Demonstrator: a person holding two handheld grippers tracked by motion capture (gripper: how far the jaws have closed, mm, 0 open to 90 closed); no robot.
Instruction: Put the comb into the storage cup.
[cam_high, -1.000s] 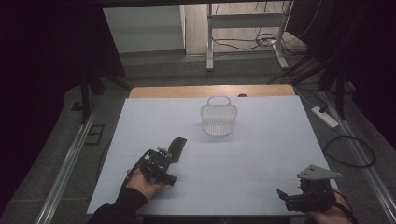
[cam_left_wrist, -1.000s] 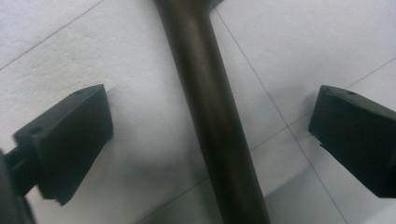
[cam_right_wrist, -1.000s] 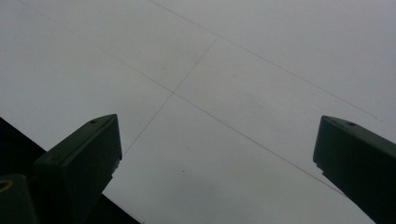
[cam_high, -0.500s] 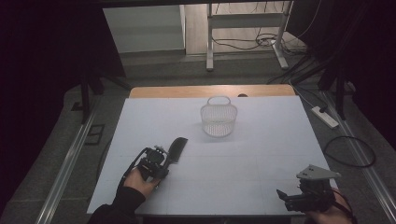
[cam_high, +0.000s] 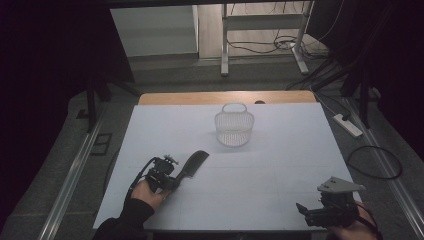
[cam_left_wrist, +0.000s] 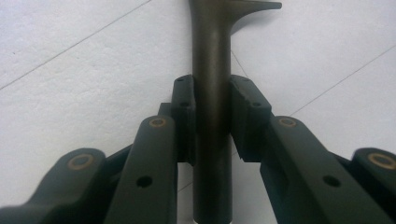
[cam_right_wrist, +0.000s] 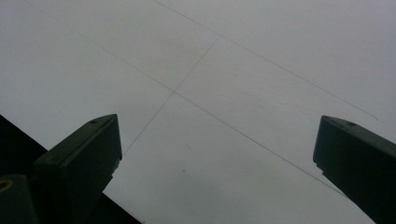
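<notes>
Since the earlier frame my left gripper (cam_high: 172, 181) has nudged forward and its jaws have just been closing; they are now clamping the round handle of the dark flat comb-like tool (cam_left_wrist: 212, 70), pads pressing both sides. I am looking over the white table (cam_high: 280, 165), where the clear wire basket with a loop handle (cam_high: 234, 128) is sitting toward twelve o'clock. The tool is lying at eight o'clock from it. My right gripper (cam_high: 303, 211) is idling at five o'clock, jaws gaping wide, holding nothing.
</notes>
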